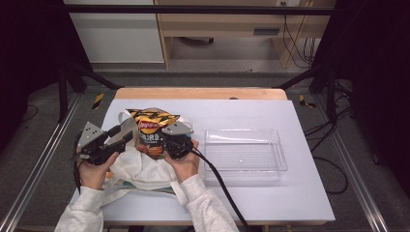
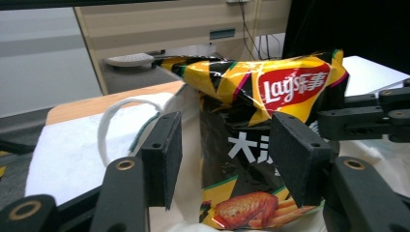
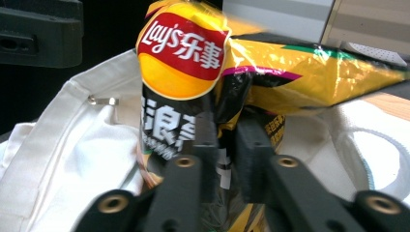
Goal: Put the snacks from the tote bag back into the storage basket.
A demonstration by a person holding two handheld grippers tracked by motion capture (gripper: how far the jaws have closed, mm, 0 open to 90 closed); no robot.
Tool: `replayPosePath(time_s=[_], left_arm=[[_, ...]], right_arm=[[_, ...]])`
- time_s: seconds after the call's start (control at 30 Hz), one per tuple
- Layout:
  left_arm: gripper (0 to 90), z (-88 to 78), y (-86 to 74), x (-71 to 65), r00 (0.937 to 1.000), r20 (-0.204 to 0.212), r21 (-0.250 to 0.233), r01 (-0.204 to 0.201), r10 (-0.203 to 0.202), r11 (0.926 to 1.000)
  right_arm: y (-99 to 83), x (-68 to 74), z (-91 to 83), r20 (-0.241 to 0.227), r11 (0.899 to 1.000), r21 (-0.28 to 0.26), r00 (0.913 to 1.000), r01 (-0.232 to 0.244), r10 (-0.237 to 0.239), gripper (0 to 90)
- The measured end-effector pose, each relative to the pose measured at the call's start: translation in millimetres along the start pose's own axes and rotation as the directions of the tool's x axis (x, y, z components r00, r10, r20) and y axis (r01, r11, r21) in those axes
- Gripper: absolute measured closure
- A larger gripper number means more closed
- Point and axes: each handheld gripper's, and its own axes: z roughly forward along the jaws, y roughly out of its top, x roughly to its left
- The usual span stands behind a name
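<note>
A person's two arms in light sleeves come in from the near edge of the white surface (image 1: 251, 193), and each hand holds a gripper. The left hand (image 1: 94, 170) sits near the left edge, with its wrist bent a little so the left gripper (image 1: 126, 137) points sideways toward the middle. Its jaws are spread wide apart, one on each side of a chip bag (image 1: 152, 130), and in the left gripper view the left gripper (image 2: 225, 157) has gaps between its pads and the bag, so it is not squeezing it. The right hand (image 1: 185, 163) is just beside the left one, a bit nearer the middle of the surface, with the palm turned up and the fingers curled around the tool. The right gripper (image 1: 175, 144) points away from the person, and in the right gripper view the right gripper (image 3: 226, 145) has its jaws pressed close together, pinching the front of the chip bag (image 3: 203, 87). The bag stands up, yellow and black with a red logo, partly inside a white cloth bag (image 1: 145, 169) that lies crumpled by the near left corner. A clear plastic tray (image 1: 278, 164) sits to the right of the hands, close to the right hand but not touching it.
</note>
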Motion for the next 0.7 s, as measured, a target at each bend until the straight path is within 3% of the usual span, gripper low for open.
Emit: replayPosePath(time_s=[0.13, 0.5, 0.7], left_arm=[[45.7, 1.8, 0.3, -3.2, 0.9998, 0.017, 0.001, -0.006, 0.006, 1.0], [42.5, 13.1, -1.5, -11.1, 0.9989, 0.04, 0.036, -0.026, 0.025, 0.999], [42.2, 23.5, -1.7, -14.5, 0.9984, 0.046, 0.035, -0.036, 0.034, 0.9988]], right_arm=[[0.0, 0.1, -2.1, -0.01, 1.0, 0.009, 0.9999, 0.005, -0.005, 89.1], [-5.5, 4.9, -10.4, -0.056, 0.998, -0.015, 0.9964, 0.063, -0.064, 90.0], [-6.6, 5.5, -12.1, -0.056, 0.998, -0.016, 0.9961, 0.067, -0.068, 90.0]])
